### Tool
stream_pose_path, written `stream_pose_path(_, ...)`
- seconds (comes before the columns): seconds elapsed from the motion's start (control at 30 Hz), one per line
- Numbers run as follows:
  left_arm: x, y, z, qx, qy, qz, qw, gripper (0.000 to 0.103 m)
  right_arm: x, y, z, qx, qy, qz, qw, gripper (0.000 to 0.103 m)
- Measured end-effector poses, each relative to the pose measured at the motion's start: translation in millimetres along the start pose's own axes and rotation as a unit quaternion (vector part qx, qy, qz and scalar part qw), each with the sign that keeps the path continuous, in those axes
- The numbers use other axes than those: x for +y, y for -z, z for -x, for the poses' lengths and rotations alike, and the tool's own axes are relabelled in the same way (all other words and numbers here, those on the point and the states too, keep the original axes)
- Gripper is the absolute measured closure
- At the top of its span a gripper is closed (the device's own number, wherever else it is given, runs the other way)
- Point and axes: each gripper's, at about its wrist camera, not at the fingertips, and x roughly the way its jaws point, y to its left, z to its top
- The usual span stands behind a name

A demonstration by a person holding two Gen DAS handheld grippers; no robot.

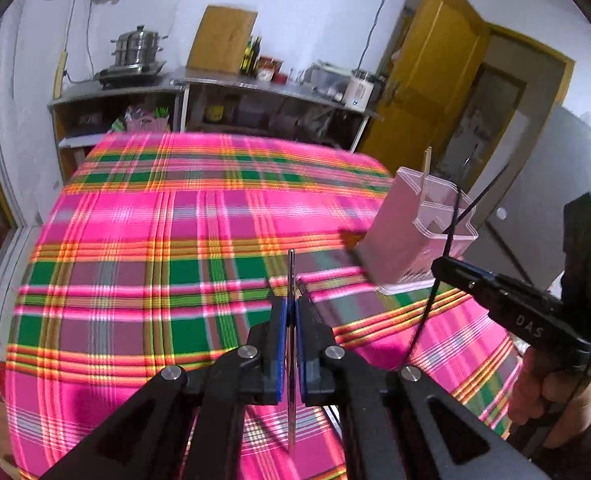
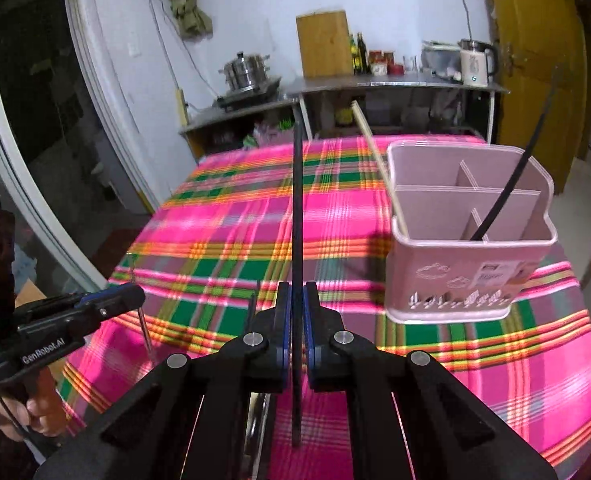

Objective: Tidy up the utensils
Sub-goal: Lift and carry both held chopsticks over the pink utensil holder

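A pink utensil holder (image 2: 467, 252) with several compartments stands on the plaid tablecloth (image 2: 231, 224); it also shows at right in the left wrist view (image 1: 419, 224). A wooden chopstick (image 2: 375, 156) and a black chopstick (image 2: 511, 196) lean in it. My right gripper (image 2: 296, 292) is shut on a black chopstick (image 2: 297, 208) that points up, left of the holder. My left gripper (image 1: 291, 304) is shut on a thin metal chopstick (image 1: 291, 272). The right gripper shows in the left wrist view (image 1: 447, 262) beside the holder. The left gripper shows in the right wrist view (image 2: 131, 294).
The table is covered by the plaid cloth (image 1: 175, 240). Behind it stand steel shelves (image 1: 255, 92) with a steamer pot (image 1: 137, 46), a cutting board (image 1: 221, 38), bottles and a kettle (image 2: 475, 62). A yellow door (image 1: 435, 68) is at the right.
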Motion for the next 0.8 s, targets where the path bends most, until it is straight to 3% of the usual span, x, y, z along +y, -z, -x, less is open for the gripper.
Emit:
stream_pose_path(0.33, -24, -20, 34, -0.034, 0.036, -0.021, 0.9985, 0.099, 2, -9, 37, -0.036, 0.002, -0.004, 0.999, 0.097)
stream_pose_path(0.8, -47, -20, 31, -0.022, 0.074, -0.023, 0.9967, 0.099, -9, -6, 57, -0.050, 0.014, -0.011, 0.999, 0.097)
